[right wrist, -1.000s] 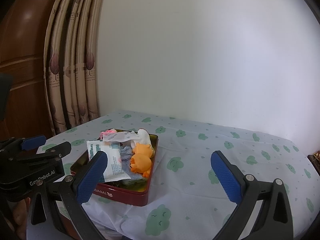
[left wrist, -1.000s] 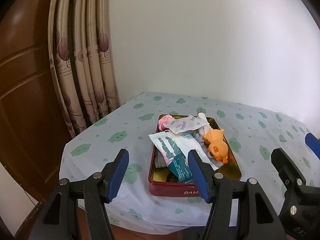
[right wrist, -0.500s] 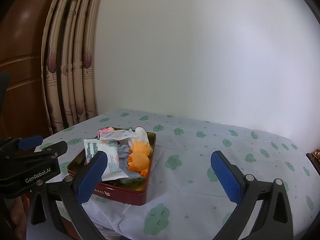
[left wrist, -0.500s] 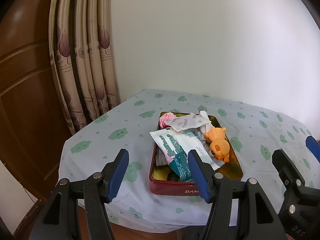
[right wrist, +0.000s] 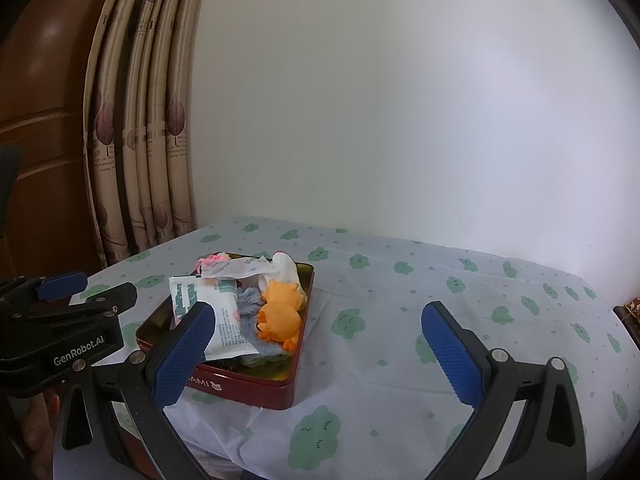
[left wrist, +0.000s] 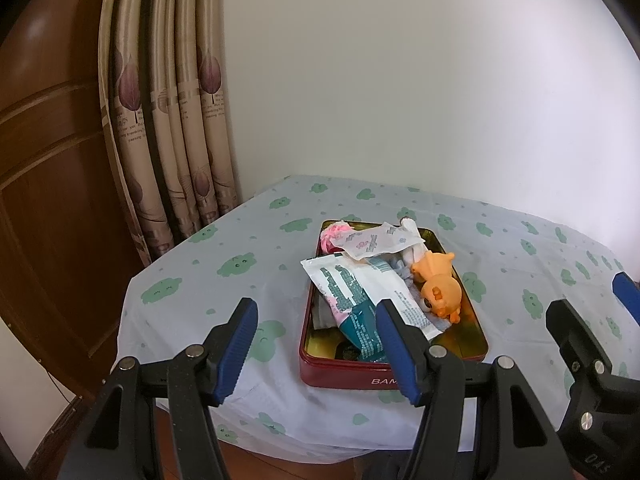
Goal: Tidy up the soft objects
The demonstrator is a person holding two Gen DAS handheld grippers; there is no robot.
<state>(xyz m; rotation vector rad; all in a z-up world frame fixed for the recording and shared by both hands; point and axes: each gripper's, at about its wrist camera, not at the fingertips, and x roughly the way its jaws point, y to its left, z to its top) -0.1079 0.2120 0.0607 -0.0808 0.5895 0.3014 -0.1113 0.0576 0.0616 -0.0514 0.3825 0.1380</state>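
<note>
A red tin (left wrist: 348,376) with a gold inside sits on the cloud-print tablecloth (left wrist: 240,264). In it lie an orange plush toy (left wrist: 438,286), a white and teal packet (left wrist: 352,292), a smaller white packet (left wrist: 376,242) and a pink soft item (left wrist: 334,234). My left gripper (left wrist: 316,320) hovers open in front of the tin's near-left corner, holding nothing. My right gripper (right wrist: 316,320) is open and empty to the right of the tin (right wrist: 248,390). The orange toy (right wrist: 280,312) lies on a grey cloth (right wrist: 248,304). The left gripper (right wrist: 80,296) shows at the left edge of the right wrist view.
A patterned curtain (left wrist: 172,128) and a brown wooden door (left wrist: 48,200) stand left of the table. A white wall (left wrist: 400,80) runs behind it. The table's near edge (left wrist: 280,440) drops off just below the grippers. The cloth (right wrist: 480,312) right of the tin is bare.
</note>
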